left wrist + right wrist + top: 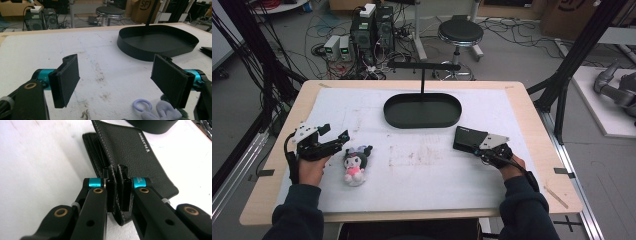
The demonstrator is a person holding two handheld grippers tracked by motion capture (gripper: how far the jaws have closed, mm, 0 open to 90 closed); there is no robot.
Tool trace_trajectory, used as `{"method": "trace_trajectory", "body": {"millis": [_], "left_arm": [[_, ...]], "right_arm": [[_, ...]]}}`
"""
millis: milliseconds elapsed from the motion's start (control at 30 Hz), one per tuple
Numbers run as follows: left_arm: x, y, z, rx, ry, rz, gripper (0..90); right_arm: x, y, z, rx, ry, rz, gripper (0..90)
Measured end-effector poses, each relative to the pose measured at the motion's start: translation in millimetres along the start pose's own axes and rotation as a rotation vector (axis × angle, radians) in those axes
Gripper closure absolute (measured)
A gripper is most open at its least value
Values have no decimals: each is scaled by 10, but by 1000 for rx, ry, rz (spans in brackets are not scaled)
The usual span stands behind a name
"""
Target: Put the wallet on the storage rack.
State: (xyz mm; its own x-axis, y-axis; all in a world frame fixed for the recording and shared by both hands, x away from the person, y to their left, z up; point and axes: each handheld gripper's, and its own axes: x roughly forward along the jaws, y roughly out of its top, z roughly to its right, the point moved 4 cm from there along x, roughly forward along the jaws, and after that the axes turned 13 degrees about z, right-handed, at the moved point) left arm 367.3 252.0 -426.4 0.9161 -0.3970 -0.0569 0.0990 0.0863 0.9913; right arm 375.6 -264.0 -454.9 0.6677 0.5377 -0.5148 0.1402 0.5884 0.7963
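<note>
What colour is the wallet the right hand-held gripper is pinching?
Black grained leather wallet with light stitching, clearest in the right gripper view.

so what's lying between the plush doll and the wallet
Nothing: in the high view the white mat is bare, only stained, between plush doll and wallet.

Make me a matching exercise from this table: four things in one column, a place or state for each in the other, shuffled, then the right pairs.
Things:
1. black wallet
2. plush toy
3. black tray
4. left gripper

Places or states:
A. empty, at the far middle of the table
B. fingers wide apart, nothing between them
C. one flap clamped by the right gripper
D. lying beside the person's left hand

Pairs: 1-C, 2-D, 3-A, 4-B
</note>
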Motion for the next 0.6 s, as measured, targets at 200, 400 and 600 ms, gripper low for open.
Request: {"method": "trace_trajectory", "body": {"millis": [200,400,600], "left_arm": [[-8,3,-12,-5,6,5,222],[-17,7,-31,-3,8,5,221],[-17,6,-36,-6,8,5,222]], "right_arm": [[-144,155,-21,91,28,67,884],[-269,288,-47,193,58,119,887],[-382,385,31,337,29,151,892]]}}
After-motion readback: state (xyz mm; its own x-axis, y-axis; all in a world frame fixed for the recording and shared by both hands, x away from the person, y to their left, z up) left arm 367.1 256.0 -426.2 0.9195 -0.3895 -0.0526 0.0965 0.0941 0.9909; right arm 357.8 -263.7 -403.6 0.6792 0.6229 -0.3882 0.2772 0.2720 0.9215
